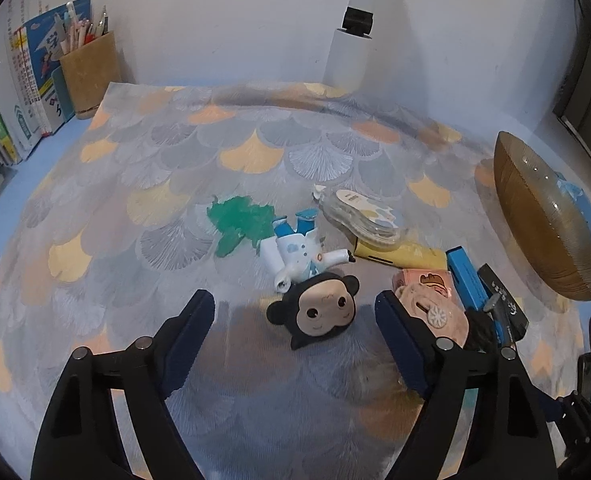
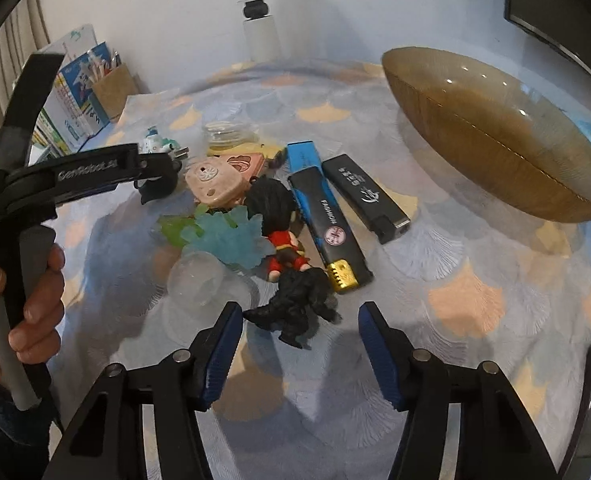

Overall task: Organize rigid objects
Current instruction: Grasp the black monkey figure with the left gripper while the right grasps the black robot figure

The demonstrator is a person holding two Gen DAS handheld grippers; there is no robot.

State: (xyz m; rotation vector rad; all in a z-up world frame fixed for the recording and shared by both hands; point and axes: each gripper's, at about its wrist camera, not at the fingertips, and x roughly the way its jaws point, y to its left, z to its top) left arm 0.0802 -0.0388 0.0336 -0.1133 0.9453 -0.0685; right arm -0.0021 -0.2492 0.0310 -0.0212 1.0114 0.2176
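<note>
Our left gripper (image 1: 295, 320) fingers stand wide around the monkey-head figurine (image 1: 315, 312), untouched; right gripper (image 2: 299, 332) fingers, narrower, flank the black dinosaur figure (image 2: 295, 308) near the counter's clutter. Closing off-centre could squirt either toy into its neighbours.

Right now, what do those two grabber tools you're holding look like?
Both are black plastic. The left gripper and the right gripper each have two fingers faced with ribbed dark-blue pads and joined by silver rivets. From the right wrist camera, the left tool shows white lettering and a grey handle.
</note>
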